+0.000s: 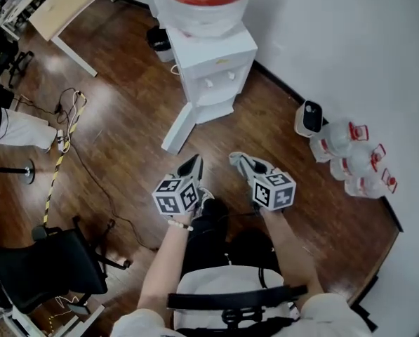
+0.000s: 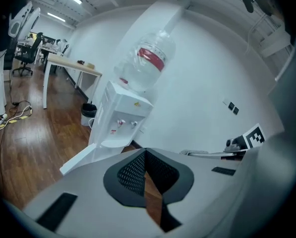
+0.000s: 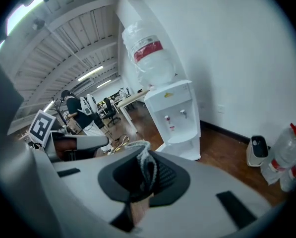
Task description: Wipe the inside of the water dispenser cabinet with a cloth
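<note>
While against white wall (image 1: 335, 34), dispenser (image 1: 213, 65) on floorboards (image 1: 125, 111).

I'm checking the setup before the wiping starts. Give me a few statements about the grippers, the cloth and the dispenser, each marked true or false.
1. The right gripper is shut on a cloth. True.
2. The left gripper grips a cloth too. False: its jaws are together on nothing.
3. The cabinet door of the water dispenser is closed. False: it stands swung open.
4. A bottle sits on top of the water dispenser. True.
</note>
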A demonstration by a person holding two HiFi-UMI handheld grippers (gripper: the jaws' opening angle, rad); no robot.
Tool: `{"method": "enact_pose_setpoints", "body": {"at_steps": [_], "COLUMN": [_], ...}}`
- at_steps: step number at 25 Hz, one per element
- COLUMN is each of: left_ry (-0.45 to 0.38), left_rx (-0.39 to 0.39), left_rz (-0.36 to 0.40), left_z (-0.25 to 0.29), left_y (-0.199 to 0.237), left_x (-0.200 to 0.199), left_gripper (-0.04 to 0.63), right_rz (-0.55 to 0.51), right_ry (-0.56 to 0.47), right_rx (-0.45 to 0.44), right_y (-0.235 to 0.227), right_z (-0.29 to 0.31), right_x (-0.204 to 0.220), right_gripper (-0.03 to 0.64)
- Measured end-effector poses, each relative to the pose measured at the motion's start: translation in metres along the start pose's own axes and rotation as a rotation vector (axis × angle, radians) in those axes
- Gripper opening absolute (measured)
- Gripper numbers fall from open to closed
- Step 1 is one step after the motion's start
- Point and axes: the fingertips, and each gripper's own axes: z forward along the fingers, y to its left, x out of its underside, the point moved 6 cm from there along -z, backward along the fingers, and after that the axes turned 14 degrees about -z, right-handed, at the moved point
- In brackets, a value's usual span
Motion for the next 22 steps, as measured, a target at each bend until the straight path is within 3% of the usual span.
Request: {"method": "enact_pose_setpoints", "body": {"at_steps": [4, 10, 17, 22], "left_ry": [0.004, -0.011, -0.025, -0.049], "left_rx": [-0.04, -0.099, -0.132, -0.156], "left_rz": [-0.027, -0.081, -0.054, -0.016], "left_z": [0.051, 0.134, 0.247, 0.314], "left_y": [0.03, 0.077, 0.171, 0.247], "left_x": [-0.019, 0.006, 0.078, 0.115], "left_gripper": [-0.005, -0.005, -0.005, -0.005], "right_rz": [-0.035, -0.076, -0.123, -0.102], "right_ry": [0.044, 0.081, 0.086, 0.031], "right_rx": [-0.042, -0.124, -0.166, -0.155], "right_y": [-0.03, -0.086, -0.16, -0.193], "right_z": [0.063, 0.149, 0.278, 0.368], "right_x": [-0.008, 0.019, 0.112, 0.175], "right_gripper": [0.029, 0.029, 0.029, 0.029]}}
